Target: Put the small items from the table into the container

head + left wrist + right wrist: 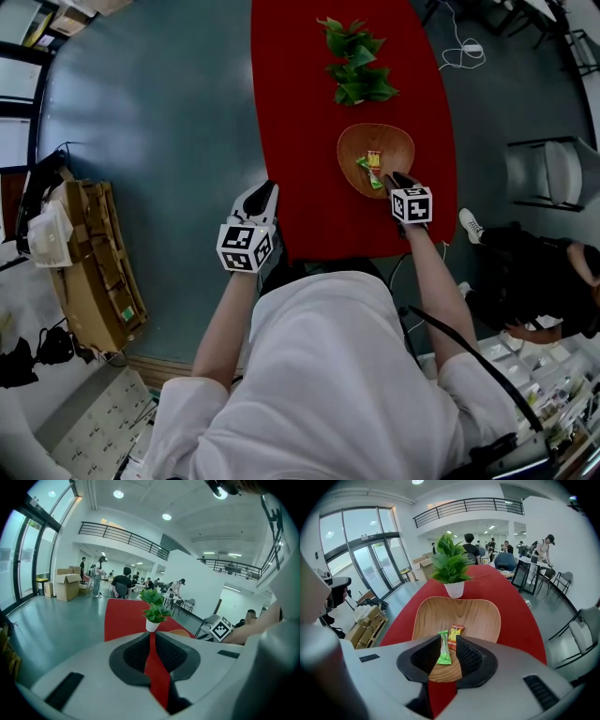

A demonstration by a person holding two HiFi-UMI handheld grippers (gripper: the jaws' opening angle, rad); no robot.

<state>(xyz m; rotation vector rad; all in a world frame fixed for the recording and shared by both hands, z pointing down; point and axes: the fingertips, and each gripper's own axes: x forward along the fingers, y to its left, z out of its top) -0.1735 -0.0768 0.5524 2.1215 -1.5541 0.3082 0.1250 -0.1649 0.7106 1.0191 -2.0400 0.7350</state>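
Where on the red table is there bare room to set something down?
The bare red tabletop left of the potted green plant and the wooden bowl is free. Crowded: the bowl's near side, holding a green packet and an orange packet.

My head view is dim and cool: the red table (309,141) reads dark and heavy, the floor (150,122) a flat grey-blue, and shadows are faint. Straight lines bow at its edges. My 2 gripper views are far brighter, lit by round ceiling lights (118,494) and tall windows (18,569) at the left, which glare white. Both are fisheye, black in the corners. My grey housing (534,691) near the lens is soft; the wooden bowl (478,616) is sharp.
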